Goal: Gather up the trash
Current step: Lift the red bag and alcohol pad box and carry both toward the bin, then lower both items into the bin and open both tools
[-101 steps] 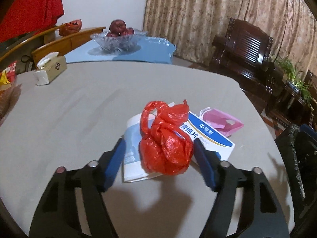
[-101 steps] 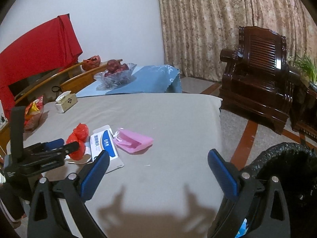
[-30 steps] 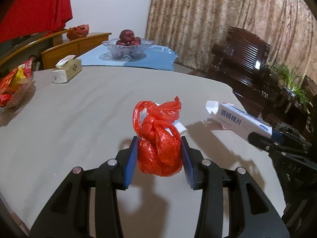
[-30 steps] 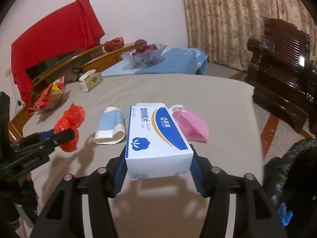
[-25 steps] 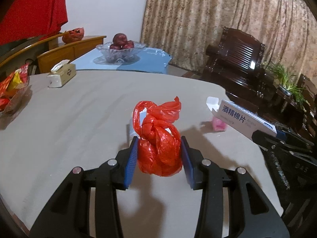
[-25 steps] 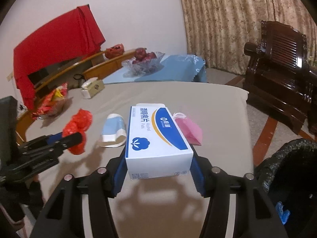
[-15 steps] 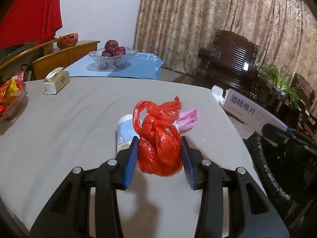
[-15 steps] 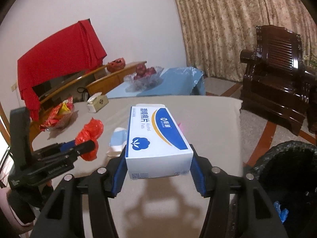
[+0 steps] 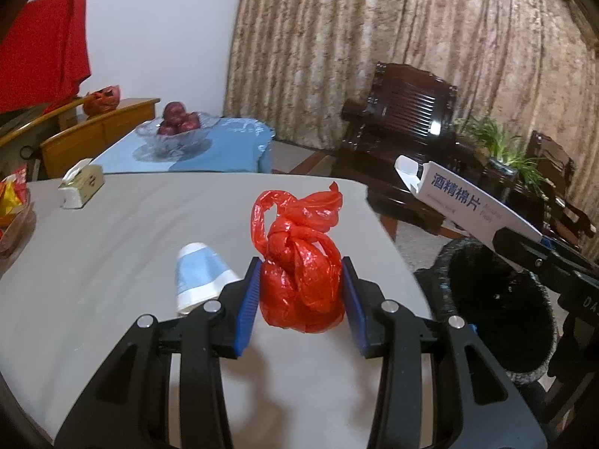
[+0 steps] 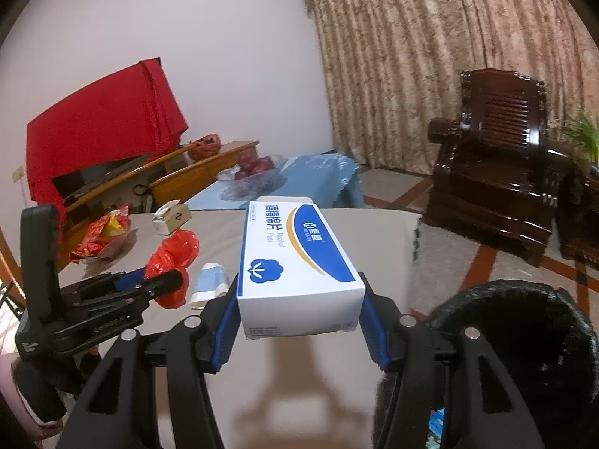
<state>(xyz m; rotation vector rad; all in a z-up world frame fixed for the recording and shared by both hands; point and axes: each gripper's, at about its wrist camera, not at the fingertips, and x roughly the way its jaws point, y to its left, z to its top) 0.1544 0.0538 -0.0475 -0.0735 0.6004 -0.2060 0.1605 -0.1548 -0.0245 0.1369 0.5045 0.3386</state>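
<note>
My left gripper (image 9: 301, 284) is shut on a knotted red plastic bag (image 9: 299, 262) and holds it above the grey table (image 9: 112, 224). My right gripper (image 10: 299, 299) is shut on a white and blue alcohol pads box (image 10: 295, 258), held up near the table's right edge. The box also shows in the left wrist view (image 9: 464, 198), over a bin lined with a black bag (image 9: 498, 299). The bin sits on the floor at lower right in the right wrist view (image 10: 516, 336). A light blue and white wrapper (image 9: 198, 277) lies on the table.
A tissue box (image 9: 80, 187) and a snack bag (image 9: 11, 202) sit at the table's left side. A glass fruit bowl (image 9: 176, 129) stands on a blue-covered table behind. Dark wooden armchairs (image 10: 498, 157) stand to the right of the bin.
Both grippers have lifted and swung right towards the bin, each still holding its item. The pink bag on the table has dropped out of sight.
</note>
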